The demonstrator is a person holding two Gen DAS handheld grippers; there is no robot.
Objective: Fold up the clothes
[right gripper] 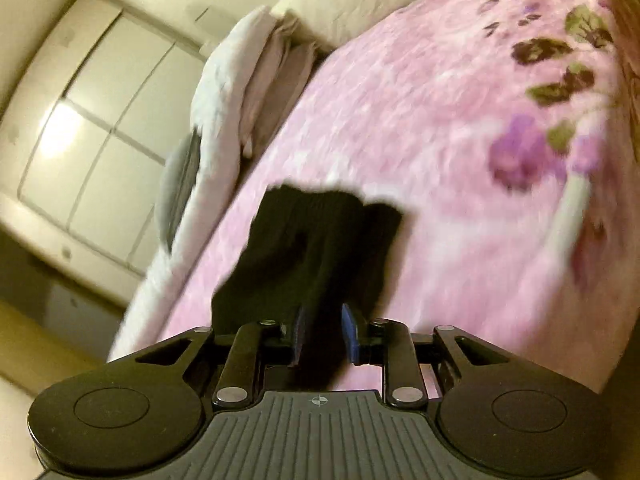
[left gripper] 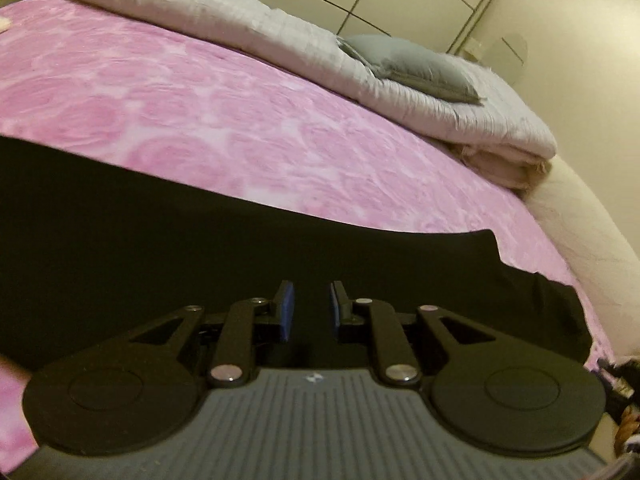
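A black garment (left gripper: 200,240) lies spread across the pink flowered blanket (left gripper: 200,112) in the left wrist view, with a sleeve end at the right. My left gripper (left gripper: 310,306) sits low over its near part. The blue pads (left gripper: 287,312) stand a narrow gap apart with dark cloth filling it. In the right wrist view my right gripper (right gripper: 325,330) is shut on a bunched part of the black garment (right gripper: 312,240), which rises from between the fingers and hangs above the blanket (right gripper: 440,160). That view is blurred.
A folded white duvet (left gripper: 400,96) with a grey pillow (left gripper: 412,68) on it lies along the far side of the bed. Beyond it are a cream bed frame (left gripper: 580,232) and wardrobe doors (right gripper: 100,120). Dark clutter shows past the bed's right edge.
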